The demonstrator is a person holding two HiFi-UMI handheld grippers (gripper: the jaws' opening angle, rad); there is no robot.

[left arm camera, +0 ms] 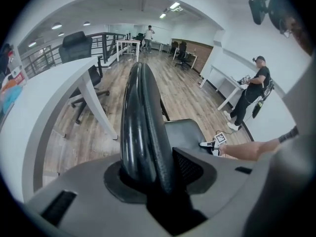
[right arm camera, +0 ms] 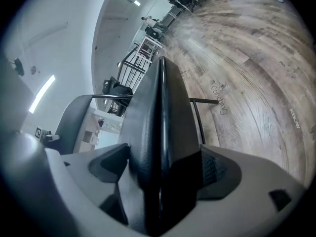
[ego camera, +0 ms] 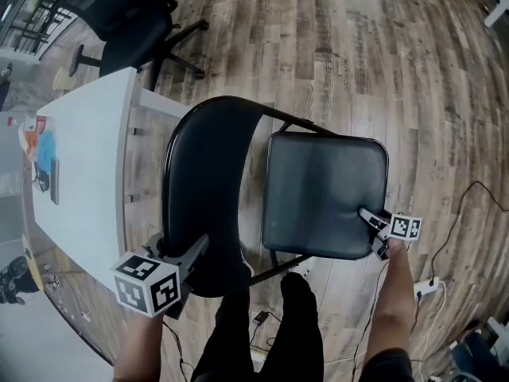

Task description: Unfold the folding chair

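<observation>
A black folding chair stands on the wood floor below me, its padded seat (ego camera: 322, 193) lying about flat and its curved backrest (ego camera: 207, 181) to the left of it. My left gripper (ego camera: 199, 247) is shut on the backrest's top edge, which runs up between the jaws (left arm camera: 153, 177) in the left gripper view. At the seat's near right corner my right gripper (ego camera: 374, 231) has its jaws wide, one above and one below the thick seat edge (right arm camera: 160, 122). The pads touch both faces of the seat. The right gripper (left arm camera: 215, 144) also shows beside the seat (left arm camera: 185, 132).
A white table (ego camera: 79, 173) stands close to the chair's left, with papers on its far end. A black office chair (ego camera: 127, 14) is behind it. Cables and a white power strip (ego camera: 425, 289) lie on the floor at the right. A person (left arm camera: 254, 90) stands farther off.
</observation>
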